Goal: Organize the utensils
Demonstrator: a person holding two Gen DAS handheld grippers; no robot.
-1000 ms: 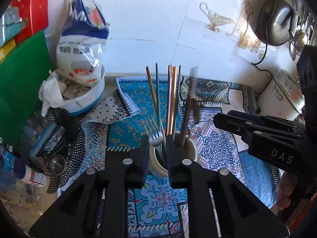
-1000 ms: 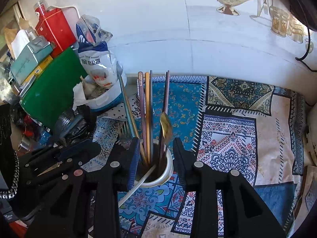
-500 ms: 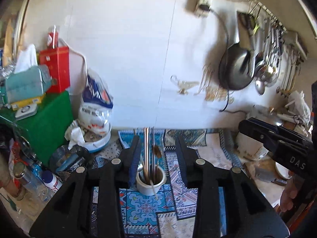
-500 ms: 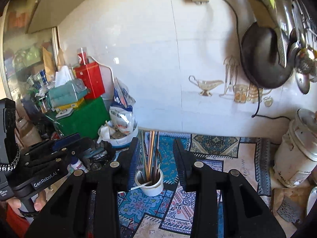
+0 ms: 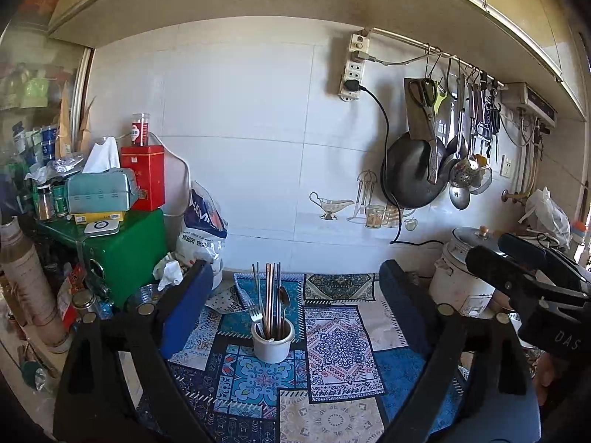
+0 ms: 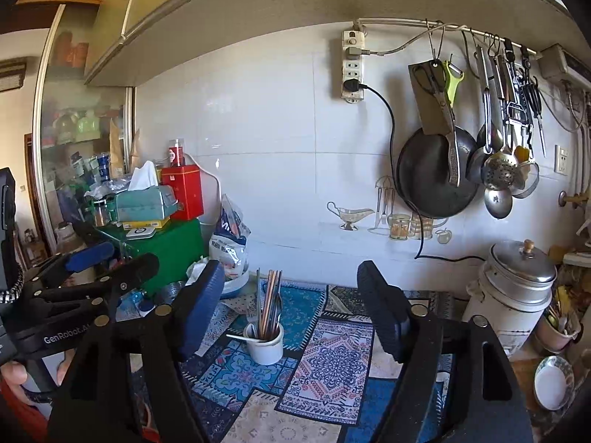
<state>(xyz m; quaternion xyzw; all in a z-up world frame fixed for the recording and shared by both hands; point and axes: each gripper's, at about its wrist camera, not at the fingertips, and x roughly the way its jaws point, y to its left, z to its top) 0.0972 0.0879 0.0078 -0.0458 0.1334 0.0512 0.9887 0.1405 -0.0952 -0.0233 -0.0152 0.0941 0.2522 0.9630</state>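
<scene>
The white cup (image 5: pixel 272 343) stands upright on the patterned cloth (image 5: pixel 343 350), holding the chopsticks (image 5: pixel 272 295), a fork (image 5: pixel 255 312) and a spoon (image 5: pixel 283 297). The left gripper (image 5: pixel 295 295) and right gripper (image 6: pixel 291 295) both hang short of the cup, jaws just opened wide with nothing between them. Left of the cup sits a green box (image 5: pixel 125 254).

White cylindrical holder (image 5: pixel 272 343) upright on patterned blue mat (image 5: pixel 332 361), mid-scene, filled with utensils standing on end: fork (image 5: pixel 255 313), spoon (image 5: pixel 283 297), several long chopsticks (image 5: pixel 271 295) leaning slightly, one pale handle over left rim
</scene>
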